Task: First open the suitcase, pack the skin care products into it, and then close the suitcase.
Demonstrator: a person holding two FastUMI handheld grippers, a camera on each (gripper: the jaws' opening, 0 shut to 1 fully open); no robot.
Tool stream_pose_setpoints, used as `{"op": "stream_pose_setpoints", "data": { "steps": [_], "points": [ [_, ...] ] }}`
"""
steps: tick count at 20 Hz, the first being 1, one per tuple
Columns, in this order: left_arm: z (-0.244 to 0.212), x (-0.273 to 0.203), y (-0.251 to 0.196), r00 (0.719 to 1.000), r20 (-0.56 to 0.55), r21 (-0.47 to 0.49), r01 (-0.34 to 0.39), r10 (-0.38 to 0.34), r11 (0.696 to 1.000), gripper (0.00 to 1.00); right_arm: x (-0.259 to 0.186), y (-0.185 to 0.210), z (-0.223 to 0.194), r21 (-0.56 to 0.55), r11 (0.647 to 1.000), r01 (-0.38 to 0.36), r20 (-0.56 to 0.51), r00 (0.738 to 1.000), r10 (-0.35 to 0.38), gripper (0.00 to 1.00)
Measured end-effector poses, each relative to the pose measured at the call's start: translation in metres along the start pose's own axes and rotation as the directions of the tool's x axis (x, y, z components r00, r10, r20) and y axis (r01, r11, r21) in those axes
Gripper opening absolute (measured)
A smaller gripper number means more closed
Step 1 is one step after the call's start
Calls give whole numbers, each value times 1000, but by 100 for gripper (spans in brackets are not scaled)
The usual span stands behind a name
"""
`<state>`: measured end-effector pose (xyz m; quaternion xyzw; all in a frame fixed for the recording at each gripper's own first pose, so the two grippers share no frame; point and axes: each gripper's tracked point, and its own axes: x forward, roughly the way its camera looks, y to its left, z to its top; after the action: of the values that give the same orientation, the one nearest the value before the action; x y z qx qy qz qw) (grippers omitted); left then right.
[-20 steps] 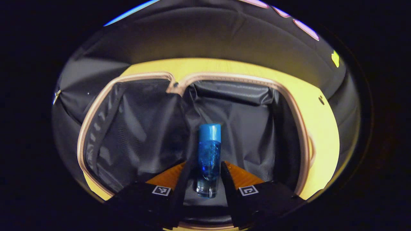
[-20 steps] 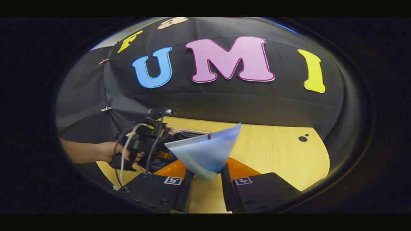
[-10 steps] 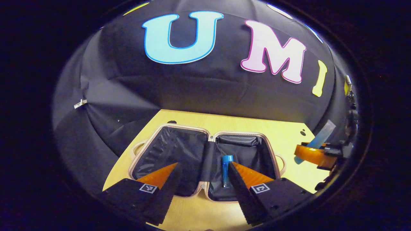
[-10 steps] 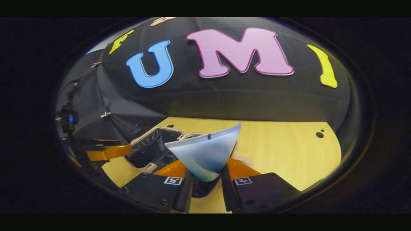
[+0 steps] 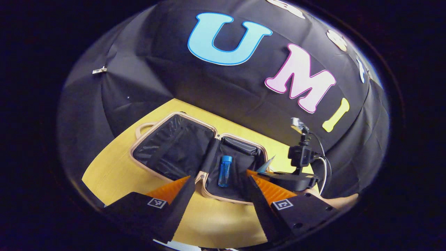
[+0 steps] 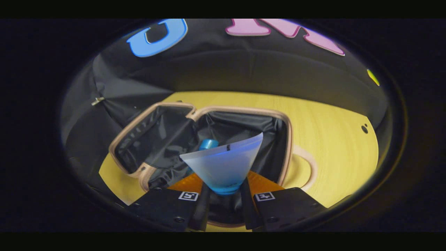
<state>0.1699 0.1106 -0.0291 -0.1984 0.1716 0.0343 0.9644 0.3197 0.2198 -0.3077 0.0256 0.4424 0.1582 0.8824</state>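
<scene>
Here the left claw (image 5: 217, 195) hangs apart and empty over the tabletop (image 5: 115, 167), near the open suitcase (image 5: 167, 118). A blue bottle (image 5: 224, 170) lies in its right half, long axis running away from that claw. The right claw (image 6: 224, 198), clamped on a pale tube (image 6: 223, 164), hovers directly above that half, so it's nearer for the drop; black cloth walls the booth.
</scene>
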Motion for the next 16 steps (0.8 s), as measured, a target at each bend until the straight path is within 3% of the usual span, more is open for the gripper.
{"op": "stream_pose_setpoints", "data": {
  "steps": [2, 3, 4, 5, 6, 8, 11, 14, 16],
  "points": [
    [6, -8, -1, 1000, 23, 21, -1, 1, 1000, 94, 14, -3, -9, 60, 998, 24, -63, 998, -21, 44],
    [7, -9, 1, 999, 32, 36, -8, 7, 999, 94, 20, -3, -12, 86, 996, 35, -94, 995, -27, 36],
    [9, -10, 2, 999, 38, 46, -14, 12, 999, 94, 21, -1, -16, 107, 994, 36, -117, 993, -23, 36],
    [11, -11, 2, 999, 40, 49, -15, 13, 999, 94, 23, 0, -17, 103, 994, 39, -125, 992, -26, 45],
    [12, -10, 4, 999, 39, 42, -15, 13, 999, 94, 23, -4, -20, 82, 995, 54, -127, 991, -44, 39],
    [13, -9, 9, 999, 35, 0, -1, 1, 1000, 94, 19, -6, -16, 63, 996, 70, -103, 993, -63, 41],
    [20, -1, 43, 998, 39, -45, -49, 51, 998, 95, 5, 1, 1, 99, 994, 45, -59, 998, -39, 80],
    [31, 11, 88, 989, 65, -68, -126, 130, 990, 94, -23, -2, 15, 105, 994, 39, 11, 999, -40, 98],
    [39, 26, 129, 977, 66, -68, -197, 201, 978, 94, -51, -1, 23, 69, 997, 20, 87, 996, -26, 98]
  ]
}}
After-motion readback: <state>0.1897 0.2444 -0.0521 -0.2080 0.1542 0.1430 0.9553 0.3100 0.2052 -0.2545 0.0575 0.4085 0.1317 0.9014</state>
